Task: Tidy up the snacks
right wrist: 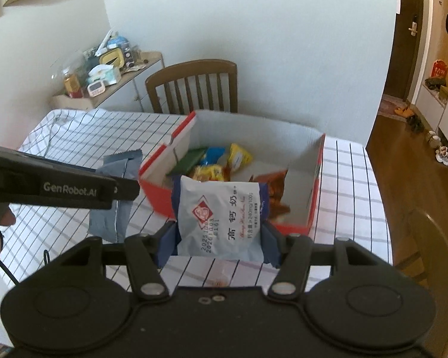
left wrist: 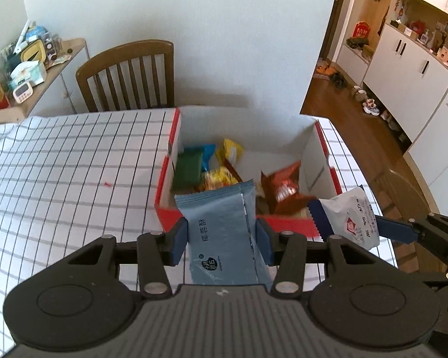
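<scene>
Left gripper (left wrist: 222,238) clamps a blue snack packet (left wrist: 224,232); right gripper (right wrist: 219,241) clamps a white snack packet (right wrist: 221,217). Both packets are held above the near edge of the red box (right wrist: 315,191).

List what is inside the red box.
The red box holds green, blue, yellow and orange-brown snack packets. The held packets cover its near corner.

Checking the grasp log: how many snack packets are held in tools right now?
2. A blue packet is clamped in the left tool; a white packet is clamped in the right tool. The rest lie in the red box.
</scene>
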{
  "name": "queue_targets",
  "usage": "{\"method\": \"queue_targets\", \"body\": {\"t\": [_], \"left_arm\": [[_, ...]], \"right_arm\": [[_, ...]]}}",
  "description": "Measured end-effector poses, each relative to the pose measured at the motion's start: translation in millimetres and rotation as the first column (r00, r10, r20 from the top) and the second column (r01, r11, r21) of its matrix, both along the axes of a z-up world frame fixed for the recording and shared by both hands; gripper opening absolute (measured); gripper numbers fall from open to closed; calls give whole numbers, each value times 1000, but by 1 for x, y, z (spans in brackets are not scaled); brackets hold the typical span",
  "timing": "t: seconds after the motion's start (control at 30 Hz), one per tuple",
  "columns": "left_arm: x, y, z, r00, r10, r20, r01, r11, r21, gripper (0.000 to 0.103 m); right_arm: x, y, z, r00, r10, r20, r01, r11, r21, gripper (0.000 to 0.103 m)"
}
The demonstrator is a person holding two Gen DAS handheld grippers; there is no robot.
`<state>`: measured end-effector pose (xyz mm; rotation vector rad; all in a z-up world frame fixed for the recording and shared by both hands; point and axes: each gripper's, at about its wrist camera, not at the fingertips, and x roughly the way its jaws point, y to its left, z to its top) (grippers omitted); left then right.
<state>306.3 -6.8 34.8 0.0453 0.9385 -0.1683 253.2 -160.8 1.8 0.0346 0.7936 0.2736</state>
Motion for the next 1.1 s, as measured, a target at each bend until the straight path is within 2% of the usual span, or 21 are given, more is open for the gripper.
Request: {"method": "queue_targets", "body": {"t": [0.3,0.6,1.1], "left_arm": [[66,-2,-7,1000,-14,-5,15,998,59,48],[131,-10,-37,998,-42,-49,47,994,97,48],[186,-37,-97,982,-108,-153,131,980,148,48]], "right_arm": [[62,6,-8,999,-34,-16,34,999,-32,59],[118,10,-34,996,-68,-66,62,994,-87,59],[174,9,-84,977,-103,-184,76,986,-151,59]]}}
